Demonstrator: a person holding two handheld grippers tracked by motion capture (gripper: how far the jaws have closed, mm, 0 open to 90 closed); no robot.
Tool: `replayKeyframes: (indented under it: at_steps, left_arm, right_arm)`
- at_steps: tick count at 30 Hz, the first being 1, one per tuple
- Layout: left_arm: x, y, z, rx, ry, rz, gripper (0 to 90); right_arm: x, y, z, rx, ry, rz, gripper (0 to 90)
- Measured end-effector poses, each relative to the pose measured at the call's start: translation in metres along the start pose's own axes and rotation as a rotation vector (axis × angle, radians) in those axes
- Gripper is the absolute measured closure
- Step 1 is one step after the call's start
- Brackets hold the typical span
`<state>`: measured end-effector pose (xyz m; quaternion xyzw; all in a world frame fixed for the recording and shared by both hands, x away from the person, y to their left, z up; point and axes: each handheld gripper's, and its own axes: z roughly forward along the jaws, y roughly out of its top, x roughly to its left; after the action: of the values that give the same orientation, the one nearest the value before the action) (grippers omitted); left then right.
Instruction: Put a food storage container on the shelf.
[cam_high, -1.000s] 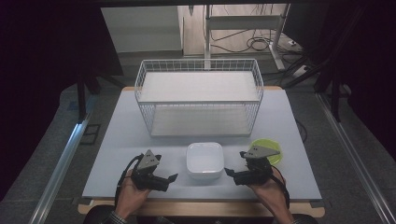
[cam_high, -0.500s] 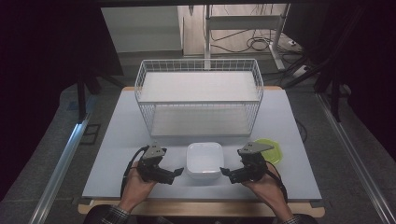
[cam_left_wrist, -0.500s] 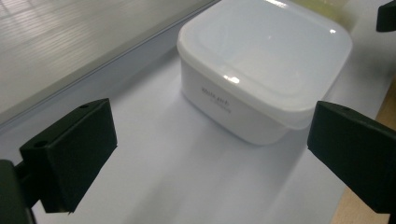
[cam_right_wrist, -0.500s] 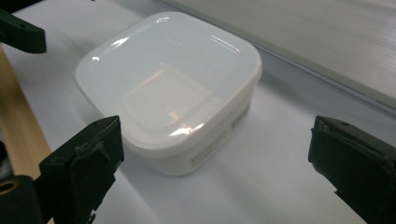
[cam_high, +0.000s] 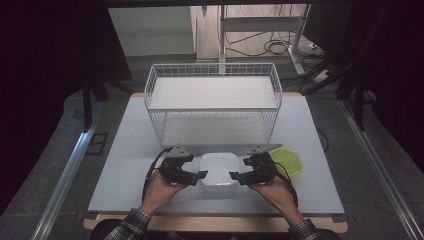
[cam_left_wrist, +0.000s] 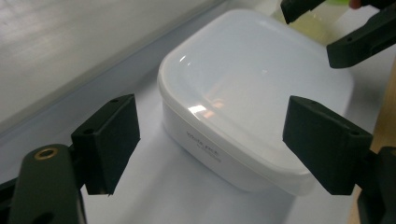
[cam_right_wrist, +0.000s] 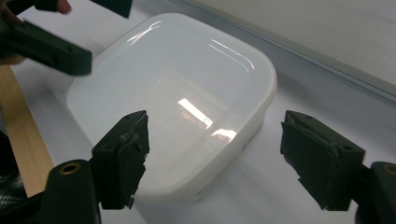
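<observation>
Two spread grippers, left (cam_high: 201, 174) and right (cam_high: 235, 176), flank the white square lidded plastic container (cam_high: 219, 169); uneven squeezing could skid it or pop its lid.

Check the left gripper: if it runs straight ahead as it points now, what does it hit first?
Most likely the white lidded container. The left gripper has its jaws open, aimed at the container's near corner, still apart from it. How far off is unclear.

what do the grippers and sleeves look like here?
Both the left gripper and right gripper are black, two flat blocky jaws each, with a grey three-cornered plate on top and a black trailing cable. Brass-coloured inserts show near the jaw bases. Sleeves are plaid.
</observation>
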<state>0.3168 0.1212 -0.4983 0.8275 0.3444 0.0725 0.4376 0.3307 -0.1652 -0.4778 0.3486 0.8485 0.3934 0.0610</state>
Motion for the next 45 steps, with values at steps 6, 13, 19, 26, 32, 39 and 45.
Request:
replayKeyframes:
  at_steps: [6, 13, 19, 26, 32, 39, 45]
  left_arm:
    - [0.011, -0.006, 0.008, -0.008, -0.1, -0.104, 17.8]
    - [0.007, -0.006, 0.011, 0.005, -0.161, -0.141, 23.3]
    - [0.002, -0.009, 0.003, 0.019, -0.163, -0.171, 31.6]
    - [-0.013, -0.015, -0.013, 0.015, -0.124, -0.148, 50.6]
    - [-0.019, -0.018, -0.021, -0.008, -0.105, -0.233, 63.6]
    - [-0.021, -0.017, -0.025, -0.029, -0.08, -0.253, 74.6]
    - [-0.021, -0.017, -0.025, -0.047, -0.056, -0.261, 79.3]
  right_arm:
    - [-0.006, 0.003, 0.01, 0.023, 0.059, 0.054, 29.3]
    - [-0.012, 0.001, 0.011, 0.028, 0.111, 0.122, 33.5]
    - [-0.008, -0.002, 0.003, 0.032, 0.099, 0.134, 42.9]
    - [0.006, -0.01, -0.013, 0.012, 0.059, 0.115, 58.7]
    - [0.012, -0.014, -0.02, -0.002, 0.044, 0.185, 66.2]
    - [0.015, -0.015, -0.021, -0.034, -0.006, 0.216, 74.7]
    - [0.018, -0.016, -0.021, -0.058, -0.042, 0.22, 77.3]
